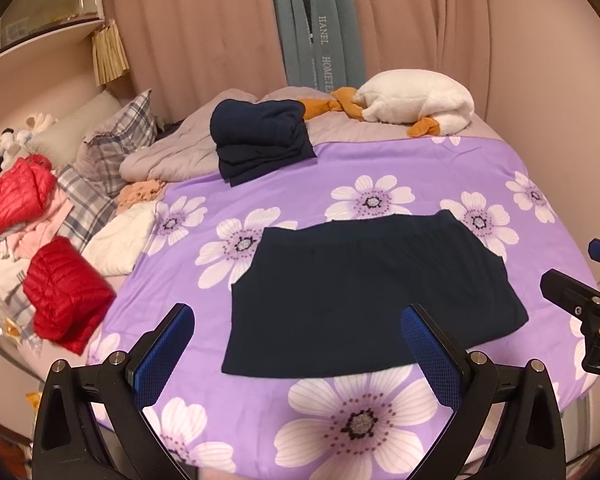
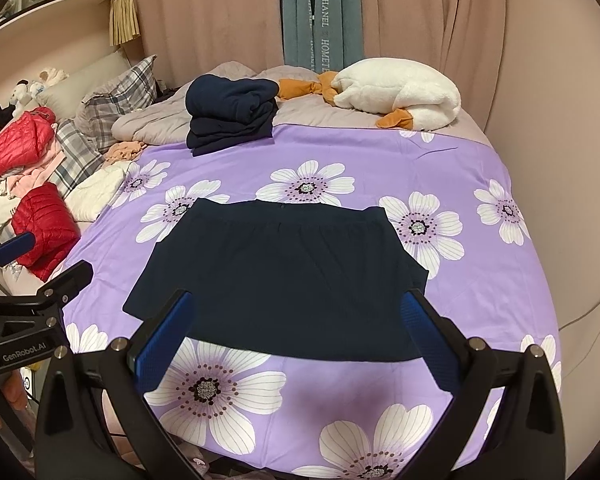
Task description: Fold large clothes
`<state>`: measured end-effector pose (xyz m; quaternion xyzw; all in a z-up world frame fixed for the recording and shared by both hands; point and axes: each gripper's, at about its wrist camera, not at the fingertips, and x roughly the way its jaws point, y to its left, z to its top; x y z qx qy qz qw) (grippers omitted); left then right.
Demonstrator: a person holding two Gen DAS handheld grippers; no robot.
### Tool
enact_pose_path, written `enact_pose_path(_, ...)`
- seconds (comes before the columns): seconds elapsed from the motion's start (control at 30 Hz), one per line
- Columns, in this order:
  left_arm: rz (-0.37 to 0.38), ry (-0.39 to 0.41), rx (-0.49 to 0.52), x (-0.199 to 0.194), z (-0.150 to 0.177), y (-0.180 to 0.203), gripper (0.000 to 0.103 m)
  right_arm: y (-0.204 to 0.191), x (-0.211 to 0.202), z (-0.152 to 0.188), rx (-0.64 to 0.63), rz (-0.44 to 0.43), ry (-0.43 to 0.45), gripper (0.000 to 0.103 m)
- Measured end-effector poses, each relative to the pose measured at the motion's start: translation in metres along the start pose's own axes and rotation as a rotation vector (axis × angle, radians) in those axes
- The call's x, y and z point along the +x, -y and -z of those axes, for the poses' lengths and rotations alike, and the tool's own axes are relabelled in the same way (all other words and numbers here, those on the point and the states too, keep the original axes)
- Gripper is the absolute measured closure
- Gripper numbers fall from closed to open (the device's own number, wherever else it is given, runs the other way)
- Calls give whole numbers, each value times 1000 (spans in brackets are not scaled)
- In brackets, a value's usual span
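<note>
A dark navy garment is laid flat on the purple flowered bedspread, towards the near edge of the bed and roughly midway between its side edges. It is already folded once, it seems, into a wide panel; its long axis is set across the bed, parallel to the near edge.

Both tongs are held apart from the cloth, above the near edge, and nothing is gripped. The left gripper is spread wide, its blue pads empty, and the garment lies ahead of it and slightly to its right. The right gripper is likewise spread wide and empty, with the garment straight ahead and its near hem seen between the fingers. The near left corner is judged to be closer to the left gripper and the near right corner to the right one, so a two-handed pick-up along the near hem is likely called for.

A stack of folded navy clothes is set near the far edge of the bedspread.

On the grey hanging towel the letters "HANEL" and "HOMETEILE" (or similar) are read. "GenRobot.AI" is printed on the left gripper's body as seen from the right wrist.
</note>
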<state>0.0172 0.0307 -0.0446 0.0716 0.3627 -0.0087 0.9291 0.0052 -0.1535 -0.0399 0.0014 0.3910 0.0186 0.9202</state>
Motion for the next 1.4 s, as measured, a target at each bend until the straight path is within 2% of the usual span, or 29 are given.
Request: enact_pose_path(1.4,29,-13,3,7,1,4,1,-4,3,-3,-4,-4,0,0)
